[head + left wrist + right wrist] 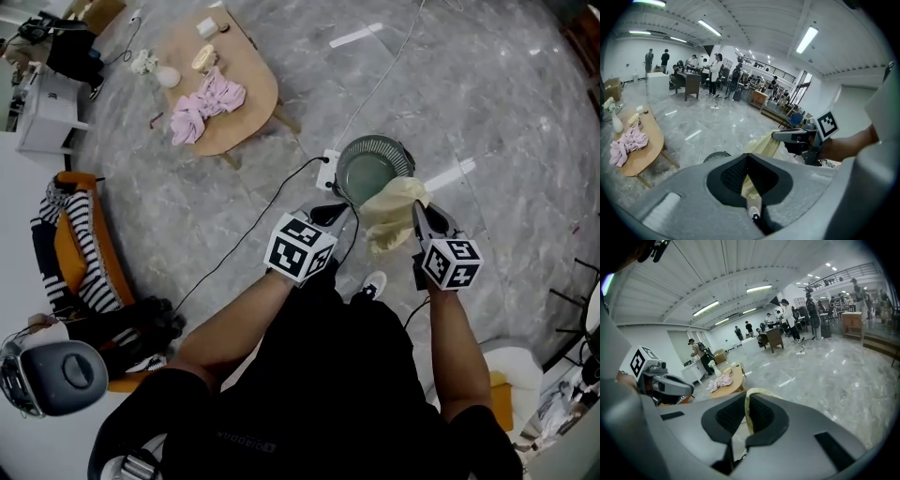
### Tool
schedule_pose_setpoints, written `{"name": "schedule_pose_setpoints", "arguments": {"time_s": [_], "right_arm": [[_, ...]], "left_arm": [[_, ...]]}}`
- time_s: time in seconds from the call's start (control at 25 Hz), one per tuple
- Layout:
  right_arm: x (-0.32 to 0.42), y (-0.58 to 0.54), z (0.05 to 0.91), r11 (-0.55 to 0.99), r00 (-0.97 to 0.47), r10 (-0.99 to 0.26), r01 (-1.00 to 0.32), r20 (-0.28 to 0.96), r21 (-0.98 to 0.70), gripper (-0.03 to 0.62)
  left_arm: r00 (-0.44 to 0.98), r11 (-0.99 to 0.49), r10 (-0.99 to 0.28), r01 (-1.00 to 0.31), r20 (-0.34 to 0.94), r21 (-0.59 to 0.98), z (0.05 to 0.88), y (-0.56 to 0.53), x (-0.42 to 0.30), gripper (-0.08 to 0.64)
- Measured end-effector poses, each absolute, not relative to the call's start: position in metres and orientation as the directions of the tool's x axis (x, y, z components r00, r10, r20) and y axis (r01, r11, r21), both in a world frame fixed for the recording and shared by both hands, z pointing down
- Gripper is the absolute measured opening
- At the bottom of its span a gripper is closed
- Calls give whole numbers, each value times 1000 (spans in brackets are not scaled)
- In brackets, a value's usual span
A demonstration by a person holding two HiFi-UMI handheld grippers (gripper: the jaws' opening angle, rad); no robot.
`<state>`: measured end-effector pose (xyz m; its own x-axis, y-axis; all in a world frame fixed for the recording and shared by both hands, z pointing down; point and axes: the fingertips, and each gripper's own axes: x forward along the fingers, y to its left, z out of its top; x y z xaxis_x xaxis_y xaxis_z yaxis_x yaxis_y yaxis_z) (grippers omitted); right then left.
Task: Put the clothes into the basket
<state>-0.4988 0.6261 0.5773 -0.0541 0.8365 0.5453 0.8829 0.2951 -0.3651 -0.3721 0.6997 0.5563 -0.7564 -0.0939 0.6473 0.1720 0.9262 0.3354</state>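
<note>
Clamped shut on a pale yellow garment (394,214) with left gripper (332,213) and right gripper (418,217) alike, one edge in each. Strung crosswise between the two, sagging downward in soft, crumpled folds. Held over the near rim of a round grey-green basket (349,155) on the marble floor (469,94), well apart from pink clothes (206,103) on a wooden table (251,89)

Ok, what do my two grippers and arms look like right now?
The left gripper and right gripper both have smooth grey shells with black, mesh-textured jaw pads. Each carries a white cube printed with black square markers. The person wears a black short-sleeved top, so the forearms are uncovered.
</note>
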Motion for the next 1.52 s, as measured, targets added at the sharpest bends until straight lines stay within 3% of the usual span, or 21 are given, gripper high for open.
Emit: {"name": "schedule_pose_setpoints", "arguments": {"time_s": [0.36, 0.68, 1.0, 1.52], "right_arm": [[-542, 713, 640, 364, -105, 790, 873, 604, -324, 21], [-554, 740, 744, 457, -132, 729, 825, 671, -334, 21], [-490, 665, 868, 510, -11, 538, 800, 843, -315, 21], [-389, 537, 916, 508, 164, 386, 784, 908, -357, 21]], "left_arm": [[-727, 917, -126, 175, 675, 359, 588, 751, -380, 0], [-681, 919, -155, 166, 715, 357, 612, 758, -355, 0], [-645, 917, -183, 159, 742, 365, 634, 748, -343, 0], [-633, 913, -204, 152, 747, 378, 648, 709, -354, 0]]}}
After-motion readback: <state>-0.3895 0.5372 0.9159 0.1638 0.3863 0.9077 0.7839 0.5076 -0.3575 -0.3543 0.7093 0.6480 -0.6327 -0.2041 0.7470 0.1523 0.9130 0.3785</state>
